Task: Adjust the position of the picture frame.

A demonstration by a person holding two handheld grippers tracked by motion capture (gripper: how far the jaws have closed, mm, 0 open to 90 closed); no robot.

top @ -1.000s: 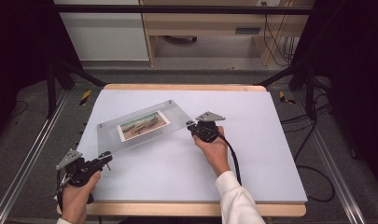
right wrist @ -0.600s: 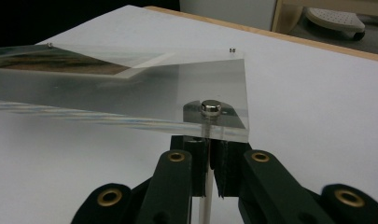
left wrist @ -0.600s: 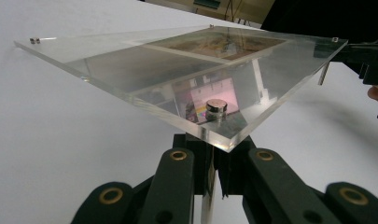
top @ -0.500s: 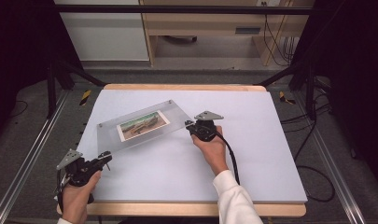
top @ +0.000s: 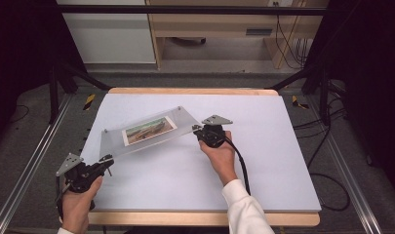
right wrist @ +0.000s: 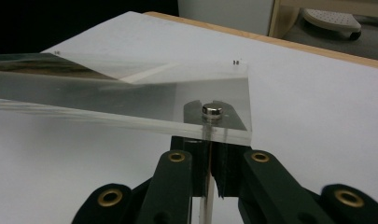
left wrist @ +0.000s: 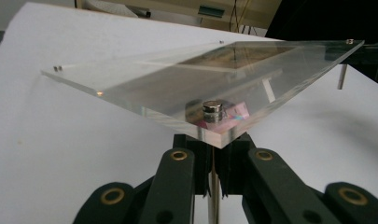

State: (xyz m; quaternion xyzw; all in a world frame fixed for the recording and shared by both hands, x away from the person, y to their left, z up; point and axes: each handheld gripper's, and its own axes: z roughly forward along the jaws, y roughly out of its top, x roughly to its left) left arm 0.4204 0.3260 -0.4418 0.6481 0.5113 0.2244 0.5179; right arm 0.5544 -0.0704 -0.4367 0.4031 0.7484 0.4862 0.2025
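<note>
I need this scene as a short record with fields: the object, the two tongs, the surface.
object: clear acrylic photo frame, with a picture inside and metal pins at its corners
left tongs: shut on a corner pin under the frame
right tongs: shut on the pin at the opposite corner
surface: white table

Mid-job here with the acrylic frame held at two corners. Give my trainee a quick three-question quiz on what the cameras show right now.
1. True or false: the clear acrylic frame lies flat on the white table.
2. What does each gripper clamp? A) the photo's edge B) a metal leg under a corner C) nothing
3. Fill in: the picture inside the frame sits nearer the ___ gripper in the high view.

Key:
1. False: it is lifted, the left gripper and right gripper each at a corner.
2. B: jaws closed on a thin leg below the corner stud.
3. Left, slightly.
</note>
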